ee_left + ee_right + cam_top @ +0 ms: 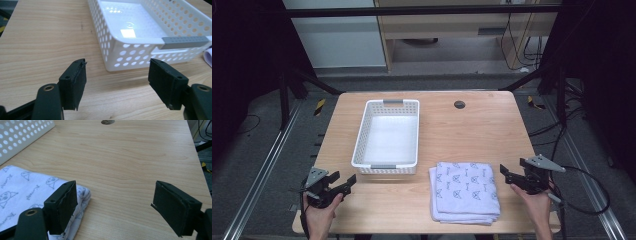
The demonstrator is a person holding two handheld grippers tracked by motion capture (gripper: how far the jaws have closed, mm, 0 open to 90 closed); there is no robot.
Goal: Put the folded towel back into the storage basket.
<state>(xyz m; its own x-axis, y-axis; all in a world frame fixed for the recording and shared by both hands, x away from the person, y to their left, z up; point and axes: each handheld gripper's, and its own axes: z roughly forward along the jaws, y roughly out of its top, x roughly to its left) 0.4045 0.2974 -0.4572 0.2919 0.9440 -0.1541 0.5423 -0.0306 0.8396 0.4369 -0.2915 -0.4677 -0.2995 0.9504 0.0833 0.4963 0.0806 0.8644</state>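
Both tongs are wide open and hold nothing: the left gripper (343, 183) hovers near the table's front left corner, the right gripper (507, 175) just beside the folded white cloth with grey printed figures (466, 191). The cloth lies untouched at front right, its long axis running front to back. The white perforated plastic basket (362, 136) behind it is empty, so any packing looks not yet begun.

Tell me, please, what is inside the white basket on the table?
Nothing can be seen inside the white basket: its smooth white floor is bare in the high view and the left gripper view. The near wall hides a thin strip of that floor, so that part stays unconfirmed.
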